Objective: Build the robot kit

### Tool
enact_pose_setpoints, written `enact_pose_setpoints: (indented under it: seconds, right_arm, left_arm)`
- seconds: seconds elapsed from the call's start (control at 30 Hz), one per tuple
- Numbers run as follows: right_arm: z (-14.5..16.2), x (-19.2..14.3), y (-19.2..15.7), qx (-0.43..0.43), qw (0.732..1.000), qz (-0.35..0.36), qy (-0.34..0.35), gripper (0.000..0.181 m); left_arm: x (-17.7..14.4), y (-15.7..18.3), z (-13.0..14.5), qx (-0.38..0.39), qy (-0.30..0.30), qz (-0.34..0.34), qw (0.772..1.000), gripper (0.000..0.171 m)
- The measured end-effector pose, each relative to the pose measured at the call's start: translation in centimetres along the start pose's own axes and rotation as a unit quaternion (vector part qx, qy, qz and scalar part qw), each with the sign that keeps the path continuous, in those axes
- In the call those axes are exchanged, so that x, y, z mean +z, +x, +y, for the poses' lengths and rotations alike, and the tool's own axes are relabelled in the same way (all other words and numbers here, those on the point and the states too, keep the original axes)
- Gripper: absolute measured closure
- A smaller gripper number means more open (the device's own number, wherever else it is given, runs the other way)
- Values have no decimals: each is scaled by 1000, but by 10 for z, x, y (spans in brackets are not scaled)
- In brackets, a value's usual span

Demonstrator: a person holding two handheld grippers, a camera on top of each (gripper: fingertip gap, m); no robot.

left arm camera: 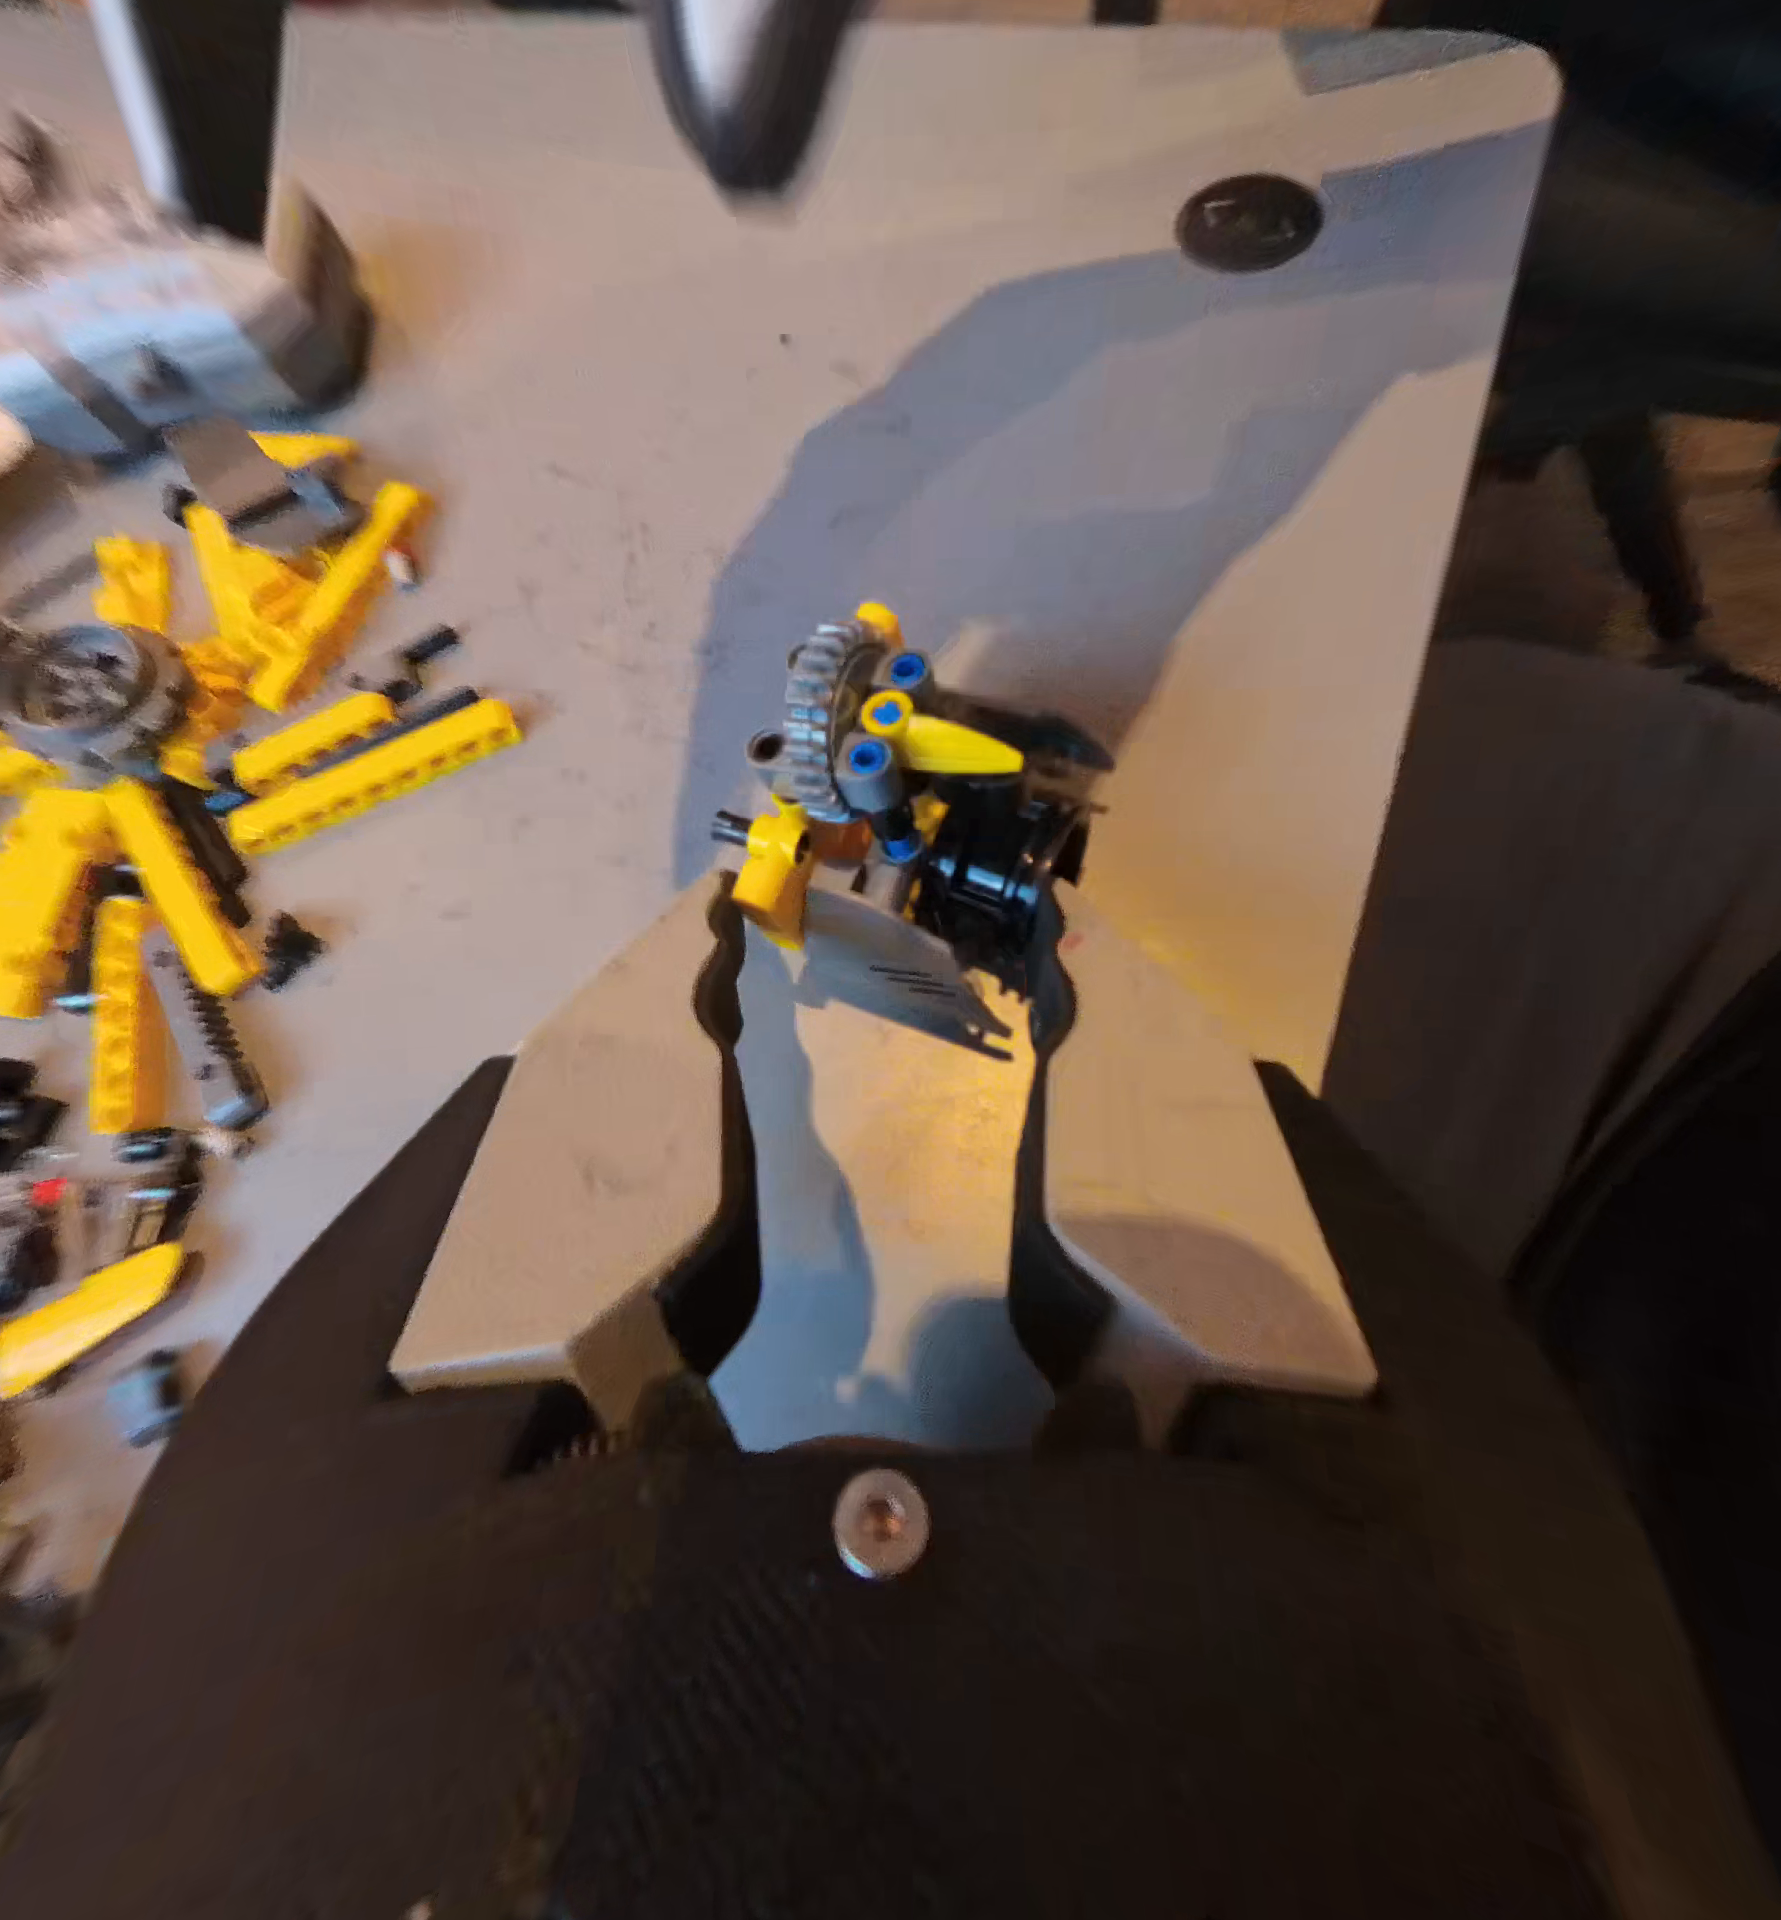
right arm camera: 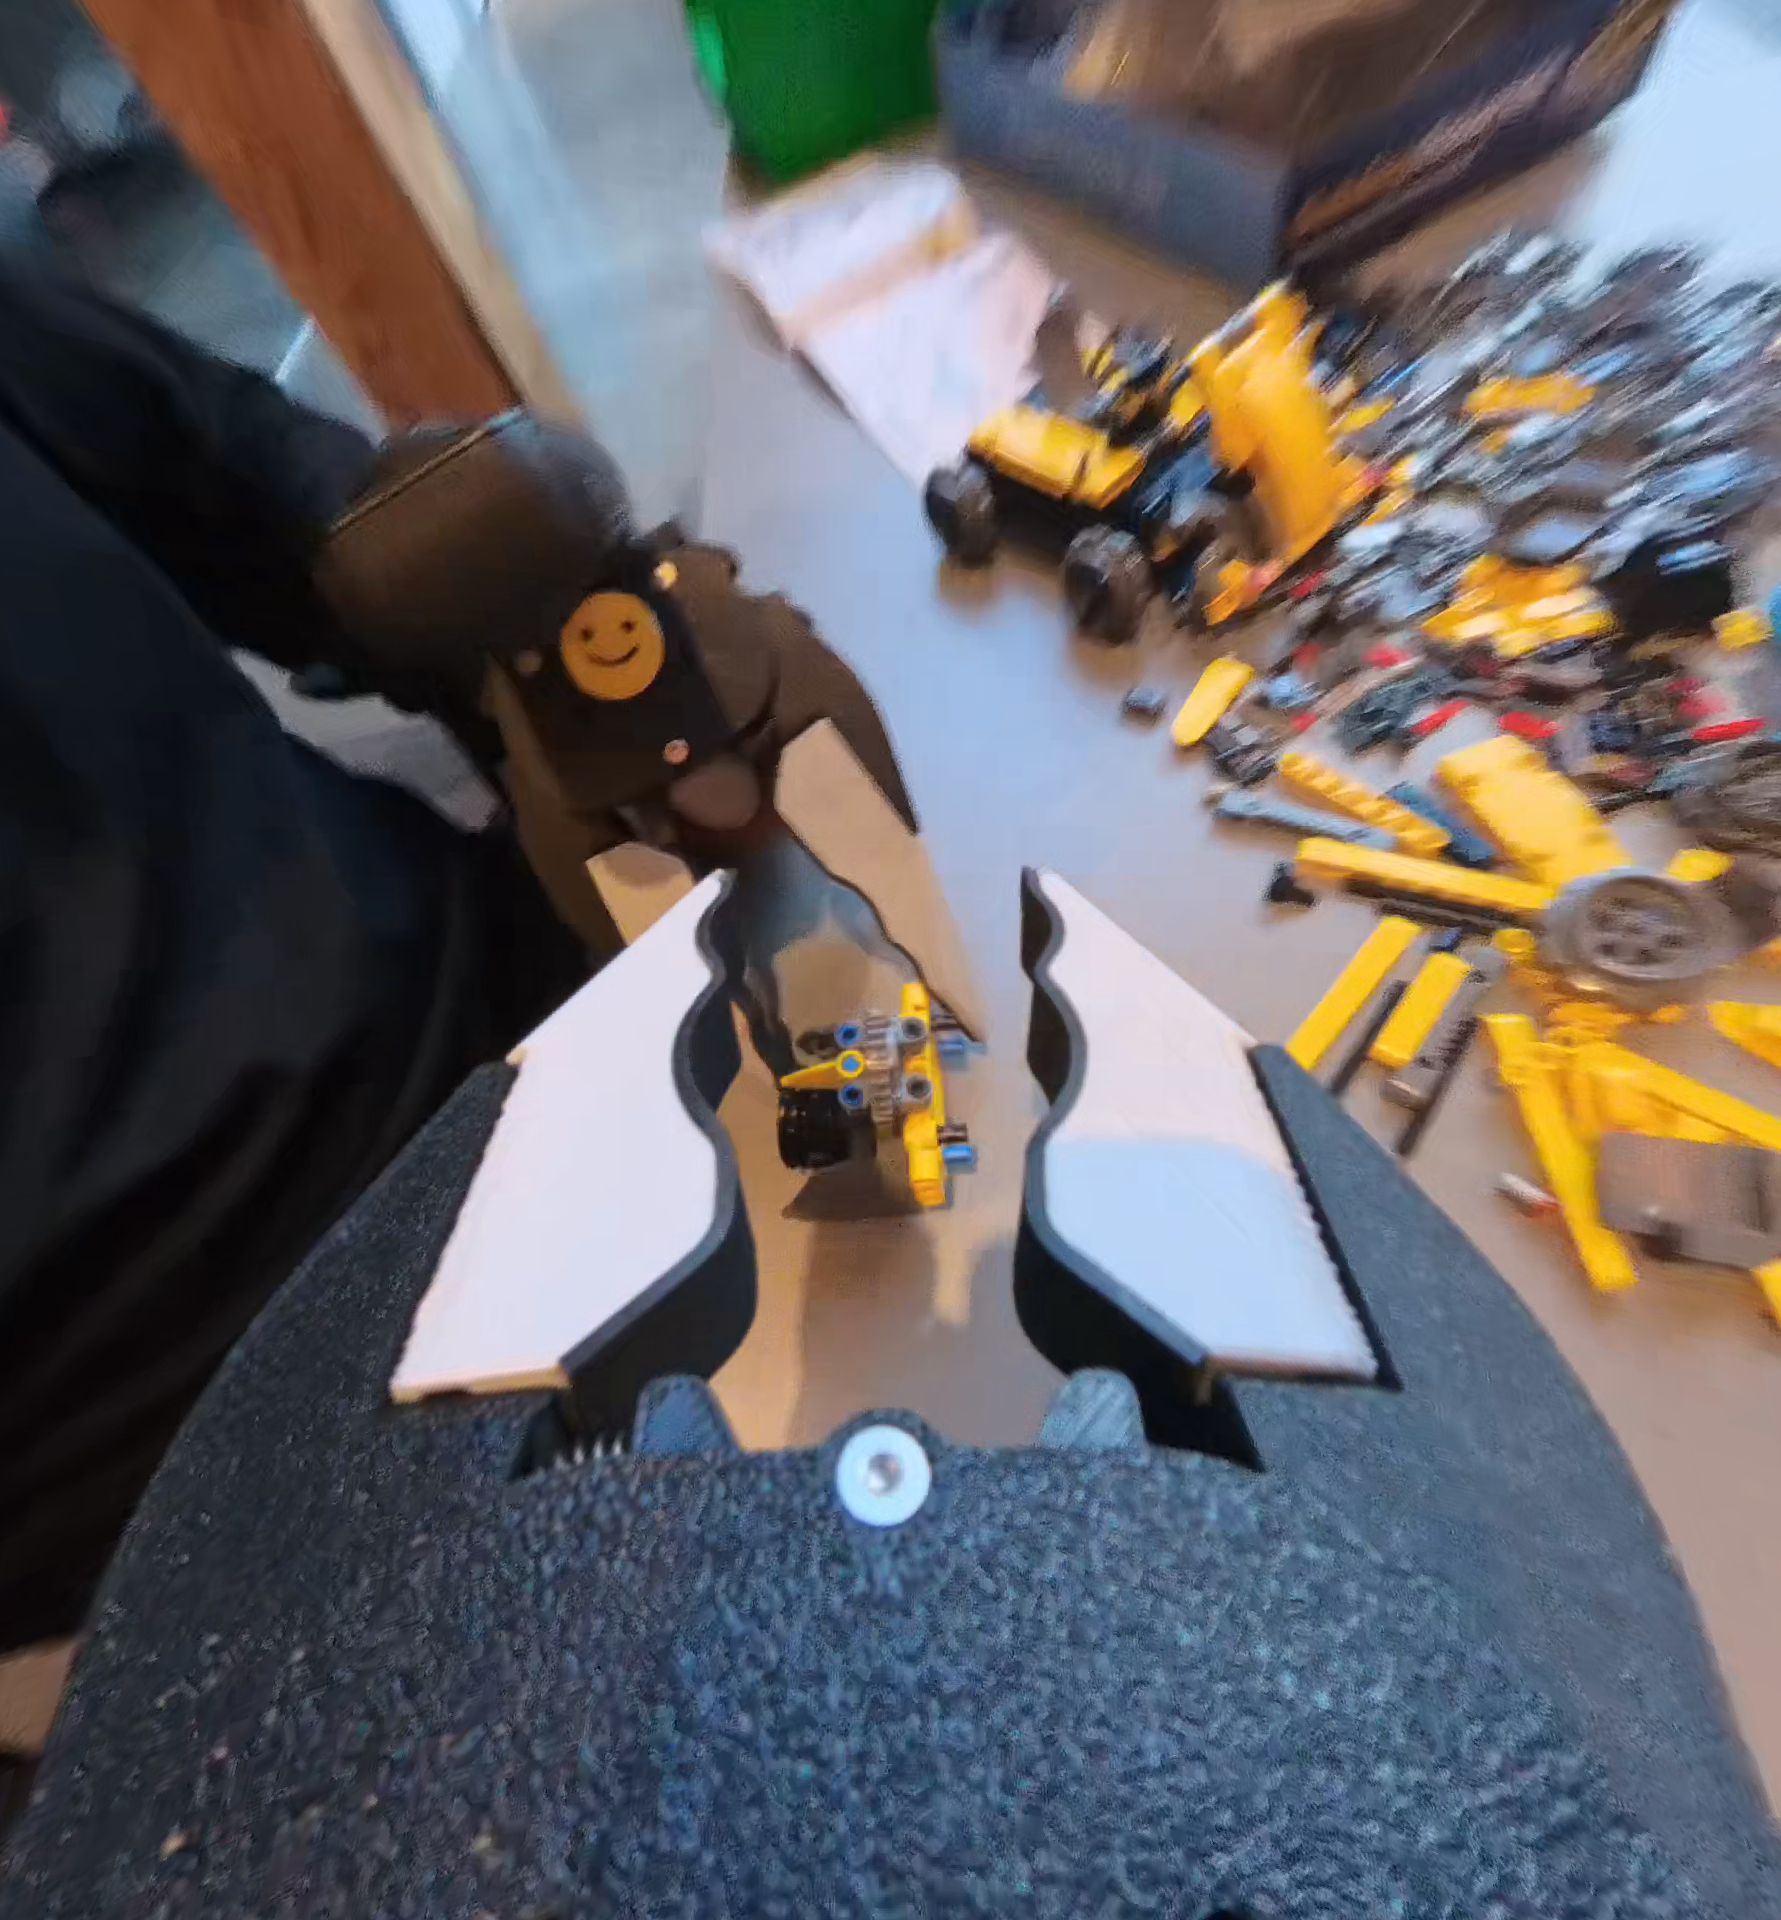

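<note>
A small brick assembly (left arm camera: 896, 800) with a grey gear, yellow parts, blue pins and a black wheel hub stands on the light table (left arm camera: 574, 312). My left gripper (left arm camera: 886, 925) is open, and the assembly sits right at its fingertips, the black hub close to the right finger (left arm camera: 1057, 977). In the right wrist view the same assembly (right arm camera: 875, 1091) lies on the table (right arm camera: 979, 686) between the fingers of my right gripper (right arm camera: 875, 888), which is open, empty and held above it. The left gripper (right arm camera: 605, 675), black with a yellow round sticker, reaches down to the assembly from the far left.
A pile of loose yellow, black and grey pieces (left arm camera: 242, 748) with a grey wheel (left arm camera: 86, 675) lies left of the left gripper. The right wrist view shows that pile (right arm camera: 1488, 935), a part-built yellow vehicle (right arm camera: 1125, 488) and a dark sleeve (right arm camera: 86, 779). The table edge (left arm camera: 1426, 727) runs along the right. About 10 centimetres separates my left fingertips from my right. The part-built yellow vehicle (right arm camera: 1125, 488) sits 20 centimetres or so from the ends of my left fingers.
</note>
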State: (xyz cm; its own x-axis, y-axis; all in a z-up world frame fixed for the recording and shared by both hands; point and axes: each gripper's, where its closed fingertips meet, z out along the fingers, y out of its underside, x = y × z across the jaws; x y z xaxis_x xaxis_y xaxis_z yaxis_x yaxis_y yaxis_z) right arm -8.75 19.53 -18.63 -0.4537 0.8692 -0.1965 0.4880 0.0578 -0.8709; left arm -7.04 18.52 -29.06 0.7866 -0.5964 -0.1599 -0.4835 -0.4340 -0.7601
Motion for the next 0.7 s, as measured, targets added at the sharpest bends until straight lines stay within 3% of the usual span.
enact_pose_setpoints:
  seconds: [0.03,0.17,0.33,0.5,0.6,0.67,0.7]
  right_arm:
    - [2,-9,1,2,1000,20,11,128]
    - [38,-19,-10,61,996,58,6,113]
    - [54,0,-36,90,995,25,46,102]
    - [41,6,-51,65,993,-2,102,102]
    - [33,4,-57,40,991,-3,127,107]
    - [34,3,-57,31,991,5,128,107]
    - [36,3,-54,27,992,18,125,106]
  left_arm:
    - [-2,-3,-1,21,6,-23,1000,119]
    - [-15,-10,-13,168,66,-120,976,119]
    - [-32,0,-33,378,139,-227,887,119]
    - [-55,12,-53,468,208,-295,807,119]
    - [-58,14,-55,476,216,-309,794,119]
    - [-57,15,-54,467,216,-295,805,119]
    - [-55,13,-53,449,214,-280,821,119]
